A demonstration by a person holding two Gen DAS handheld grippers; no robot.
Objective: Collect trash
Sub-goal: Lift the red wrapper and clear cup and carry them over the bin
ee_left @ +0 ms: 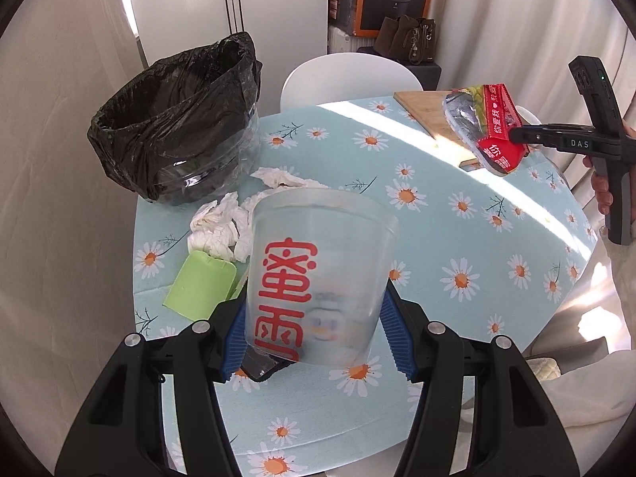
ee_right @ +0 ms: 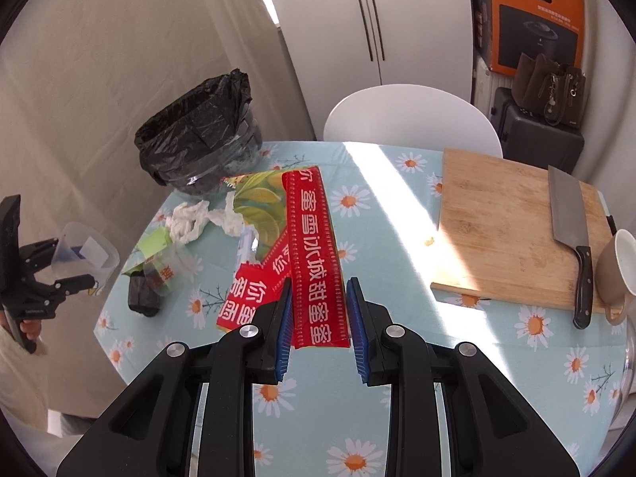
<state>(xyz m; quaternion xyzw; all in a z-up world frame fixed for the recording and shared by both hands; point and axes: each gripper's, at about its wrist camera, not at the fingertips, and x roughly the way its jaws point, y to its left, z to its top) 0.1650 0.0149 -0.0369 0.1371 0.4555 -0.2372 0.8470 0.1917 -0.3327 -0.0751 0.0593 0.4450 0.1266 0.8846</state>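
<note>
You're holding two pieces of trash above the daisy-print table [ee_right: 397, 214]. Your left gripper [ee_left: 314, 318] is clamping a frosted plastic cup [ee_left: 318, 278] w/ red characters, blue pads [ee_left: 391, 330] pressing its sides near the base, jaws spread about the cup's width; the cup is tilting, rim pointing away toward the bin. Your right gripper [ee_right: 320, 330] is holding a red paper bag [ee_right: 316, 262] w/ white characters; jaws are moderately apart, left pad touching the bag's folded edge, while the right pad [ee_right: 357, 330] is showing a thin gap, so how firm the pinch is can't be told from the wrist view. In the left wrist view that same bag [ee_left: 493, 135] is hanging clear of the table from the gripper tips [ee_left: 516, 135], foil lining showing. A bin lined w/ a black trash bag [ee_left: 175, 119] is sitting at the table's far left edge. Crumpled tissues [ee_left: 222, 226], a green packet [ee_left: 198, 282] & a small black item [ee_right: 143, 298] are lying between bin & cup. On the right, a cleaver [ee_right: 572, 238] is resting on a wooden cutting board [ee_right: 497, 230], a brown mug [ee_right: 620, 266] just beside it
</note>
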